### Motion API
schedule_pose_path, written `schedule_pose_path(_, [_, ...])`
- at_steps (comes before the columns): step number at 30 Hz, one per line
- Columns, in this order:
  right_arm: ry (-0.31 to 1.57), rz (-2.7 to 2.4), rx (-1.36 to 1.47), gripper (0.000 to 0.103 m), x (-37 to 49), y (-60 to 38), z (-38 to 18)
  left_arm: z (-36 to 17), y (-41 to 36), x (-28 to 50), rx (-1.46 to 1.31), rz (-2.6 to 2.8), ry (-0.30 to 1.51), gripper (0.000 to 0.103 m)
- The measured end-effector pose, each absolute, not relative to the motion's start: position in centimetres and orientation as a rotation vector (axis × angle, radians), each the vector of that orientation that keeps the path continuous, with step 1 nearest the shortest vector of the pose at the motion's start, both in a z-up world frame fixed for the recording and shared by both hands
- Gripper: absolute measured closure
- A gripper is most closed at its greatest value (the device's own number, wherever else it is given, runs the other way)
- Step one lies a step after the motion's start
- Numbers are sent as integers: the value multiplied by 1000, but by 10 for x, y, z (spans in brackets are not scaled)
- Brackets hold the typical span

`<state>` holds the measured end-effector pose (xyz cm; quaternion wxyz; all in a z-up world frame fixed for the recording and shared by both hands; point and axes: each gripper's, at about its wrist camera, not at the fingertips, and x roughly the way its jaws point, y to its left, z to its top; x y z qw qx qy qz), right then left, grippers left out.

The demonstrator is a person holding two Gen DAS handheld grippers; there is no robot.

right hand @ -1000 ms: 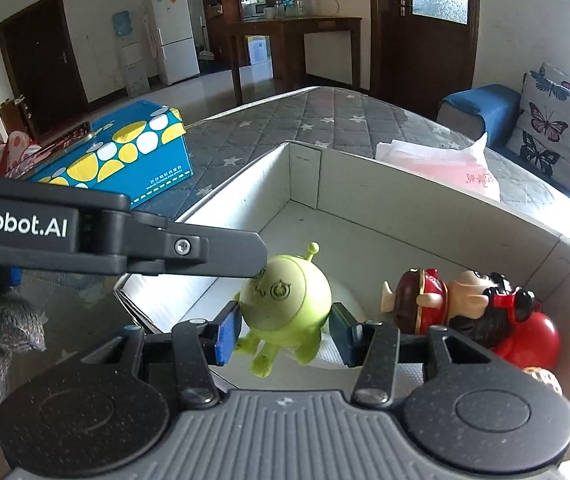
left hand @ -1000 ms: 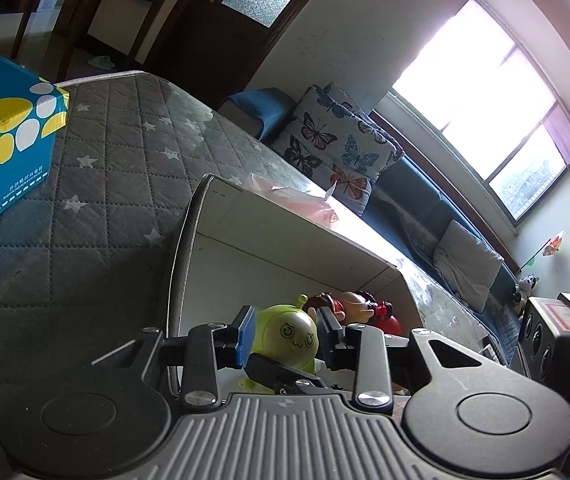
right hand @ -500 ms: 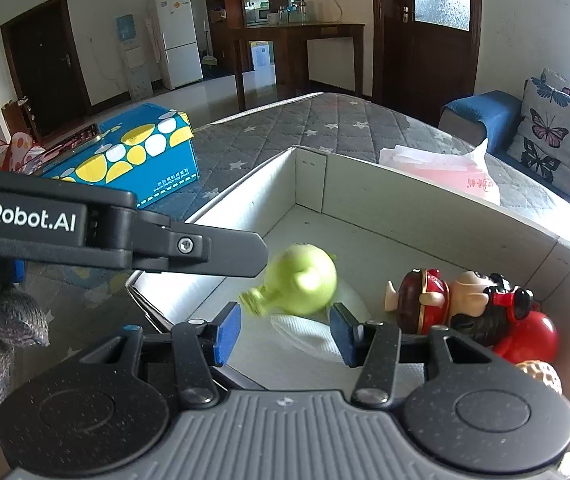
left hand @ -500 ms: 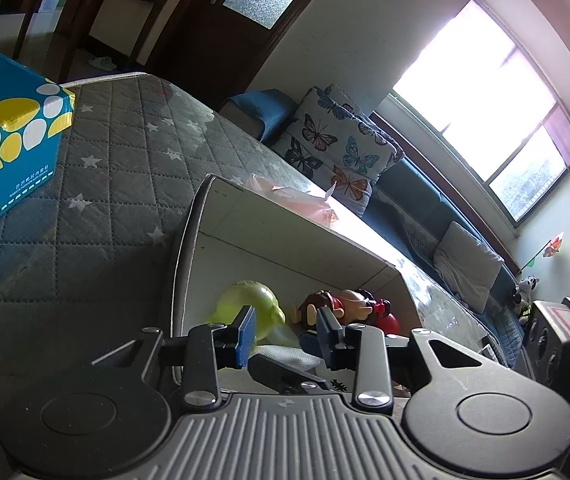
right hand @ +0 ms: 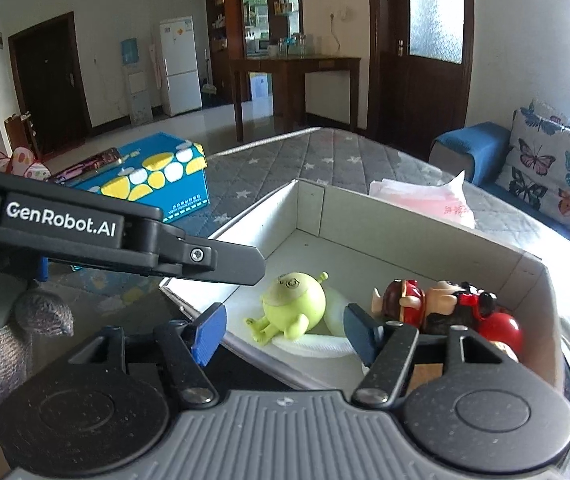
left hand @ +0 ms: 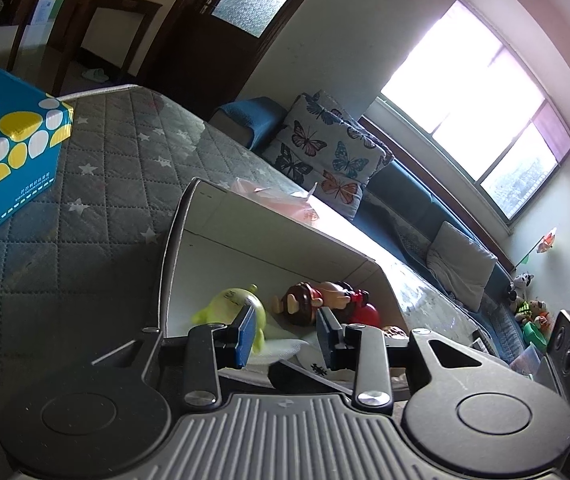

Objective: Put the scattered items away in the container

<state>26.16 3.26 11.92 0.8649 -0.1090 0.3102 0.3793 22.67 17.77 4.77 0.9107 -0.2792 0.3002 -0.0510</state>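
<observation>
Green alien toy (right hand: 295, 306) now lies on box (right hand: 437, 236) floor, left of red figures (right hand: 445, 308); second ago you held it. Your right gripper (right hand: 283, 334) jaws opening, nothing between. Left gripper (left hand: 287, 336) apart, empty. Drop done; fetch next item.

The green one-eyed toy (right hand: 293, 307) lies on its back in the lower middle of the right wrist frame, legs toward the lower left, resting on a white cloth (right hand: 317, 346) inside the cardboard box (right hand: 385, 216); the box is open-topped, pale inside, filling the centre and right; a brown-and-red figurine (right hand: 425, 306) lies on its side at the right wall, touching a red ball (right hand: 503, 330).
</observation>
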Motion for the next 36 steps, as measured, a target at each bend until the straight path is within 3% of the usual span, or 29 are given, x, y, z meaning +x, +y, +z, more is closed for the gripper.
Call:
schedule_pose_path(12, [575, 753, -201, 15, 211, -12, 129, 55, 157, 189, -498, -96, 585, 68])
schedule_pose_path(16, [569, 723, -190, 4, 198, -24, 127, 53, 149, 180, -457, -68, 590, 67])
schedule_pose_path(20, [569, 690, -192, 0, 186, -35, 123, 45, 136, 172, -387, -28, 616, 67])
schedule_pose_path(36, [578, 596, -138, 0, 160, -53, 111, 35, 104, 139, -234, 69, 655, 66])
